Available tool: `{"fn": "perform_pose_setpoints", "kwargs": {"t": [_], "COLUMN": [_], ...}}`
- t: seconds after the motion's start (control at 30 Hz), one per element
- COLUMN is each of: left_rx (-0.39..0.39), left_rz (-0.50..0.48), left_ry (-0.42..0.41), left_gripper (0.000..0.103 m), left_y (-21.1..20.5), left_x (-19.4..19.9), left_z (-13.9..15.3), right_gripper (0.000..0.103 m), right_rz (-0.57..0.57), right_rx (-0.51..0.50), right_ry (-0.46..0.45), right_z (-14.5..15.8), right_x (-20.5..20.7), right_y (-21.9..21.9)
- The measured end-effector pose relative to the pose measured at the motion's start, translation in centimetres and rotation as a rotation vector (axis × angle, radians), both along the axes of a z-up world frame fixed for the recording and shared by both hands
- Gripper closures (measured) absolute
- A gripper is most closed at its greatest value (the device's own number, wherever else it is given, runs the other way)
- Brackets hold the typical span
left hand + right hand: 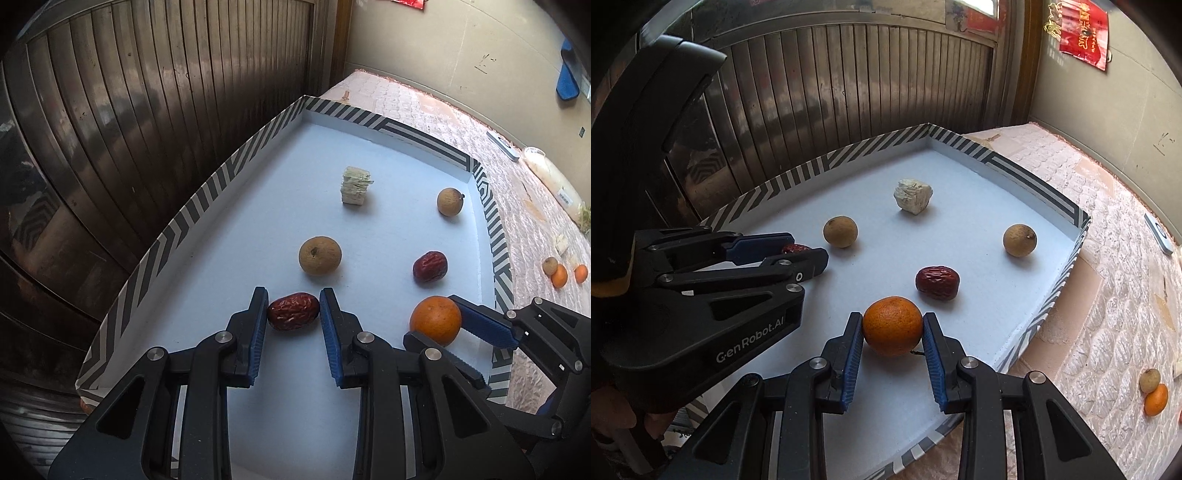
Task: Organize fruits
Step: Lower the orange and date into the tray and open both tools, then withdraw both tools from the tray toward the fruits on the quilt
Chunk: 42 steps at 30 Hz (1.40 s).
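Note:
A white tray (pixel 258 206) with a striped rim holds the fruits. My left gripper (pixel 293 314) has its pads on both sides of a red date (pixel 293 311), which rests on the tray floor. My right gripper (pixel 893 326) is shut on an orange (pixel 892 325) low over the tray; the orange also shows in the left wrist view (pixel 436 319). A second red date (pixel 430 266) (pixel 937 282), two tan longans (pixel 320 255) (pixel 450 201) and a pale crumbly block (pixel 355 189) (pixel 913 196) lie farther in.
A dark slatted metal door (pixel 147 129) stands behind the tray. The tray sits on a quilted mat (pixel 1108 295). On the mat to the right lie a longan (pixel 1149 380) and an orange (pixel 1156 399).

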<state>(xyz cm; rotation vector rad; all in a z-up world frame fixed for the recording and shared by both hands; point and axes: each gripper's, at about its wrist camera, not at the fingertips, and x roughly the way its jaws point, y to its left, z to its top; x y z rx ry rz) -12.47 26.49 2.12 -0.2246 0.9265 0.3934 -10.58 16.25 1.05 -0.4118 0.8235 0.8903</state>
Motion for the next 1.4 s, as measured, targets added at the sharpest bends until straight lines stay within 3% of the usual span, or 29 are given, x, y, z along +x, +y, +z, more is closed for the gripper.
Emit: {"fn": "perform_pose_setpoints", "kwargs": {"t": [0.47, 0.53, 0.6, 0.63, 0.97, 1.4], "left_rx": [0.005, 0.013, 0.022, 0.028, 0.069, 0.075], "left_rz": [0.028, 0.035, 0.038, 0.041, -0.001, -0.18], "left_ry": [0.002, -0.003, -0.023, -0.035, -0.084, -0.115], "left_gripper": [0.074, 0.067, 0.046, 0.045, 0.045, 0.045], "left_y": [0.3, 0.2, 0.0, -0.3, -2.8, -10.9], "left_x": [0.0, 0.0, -0.2, -0.4, 0.1, 3.1], "left_z": [0.1, 0.3, 0.7, 0.9, 2.9, 4.4], "right_gripper": [0.068, 0.065, 0.061, 0.061, 0.06, 0.056], "right_rz": [0.0, -0.004, -0.012, -0.018, -0.103, -0.289], "right_rx": [0.053, 0.068, 0.076, 0.084, 0.128, 0.125], "right_ry": [-0.003, -0.006, -0.021, -0.027, -0.048, -0.069], "right_z": [0.8, 1.3, 1.7, 2.0, 3.4, 4.2], "right_x": [0.1, 0.0, -0.1, -0.1, 0.7, 2.1], "right_y": [-0.2, -0.7, -1.2, -1.6, -6.2, -15.0]}}
